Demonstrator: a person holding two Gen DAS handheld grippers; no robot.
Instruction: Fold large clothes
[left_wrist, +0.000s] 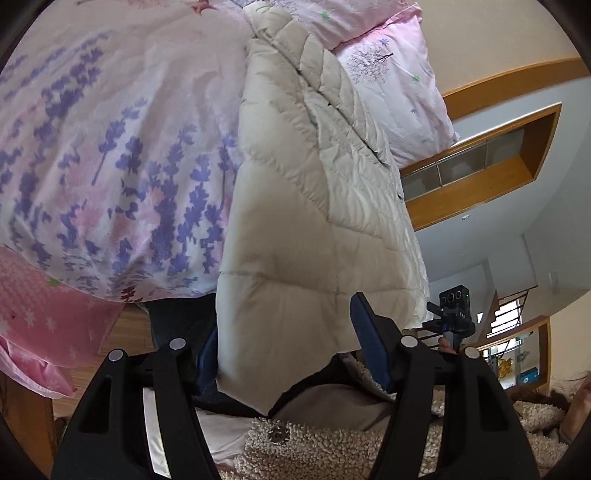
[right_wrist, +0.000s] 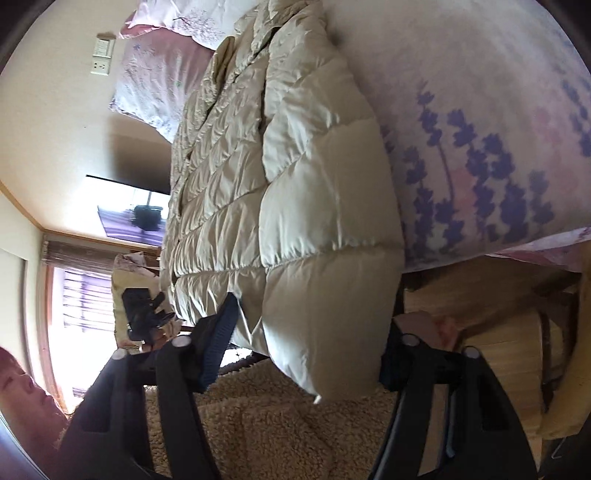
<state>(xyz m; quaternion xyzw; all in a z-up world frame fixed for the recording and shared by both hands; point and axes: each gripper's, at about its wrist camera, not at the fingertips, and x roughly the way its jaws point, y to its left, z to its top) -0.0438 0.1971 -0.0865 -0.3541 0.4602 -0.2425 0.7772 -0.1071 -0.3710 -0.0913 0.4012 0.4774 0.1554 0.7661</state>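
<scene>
A cream quilted puffer jacket (left_wrist: 314, 177) lies lengthwise on the bed, and its hem hangs over the bed's near edge. One hem corner hangs between the fingers of my left gripper (left_wrist: 284, 317); the fabric fills the gap and brushes the blue pads (left_wrist: 369, 343) without looking squeezed. In the right wrist view the other hem corner of the jacket (right_wrist: 295, 206) bulges between the fingers of my right gripper (right_wrist: 310, 314). Its left pad (right_wrist: 218, 332) digs into a seam, and the other finger is hidden behind the fabric.
The bed wears a white sheet with purple flowers (left_wrist: 110, 147), with pink pillows (left_wrist: 391, 74) at the far end. A wooden bed frame (right_wrist: 480, 295) runs below the sheet. The person's fleece garment (right_wrist: 277, 424) is close under both grippers. Walls and a window lie beyond.
</scene>
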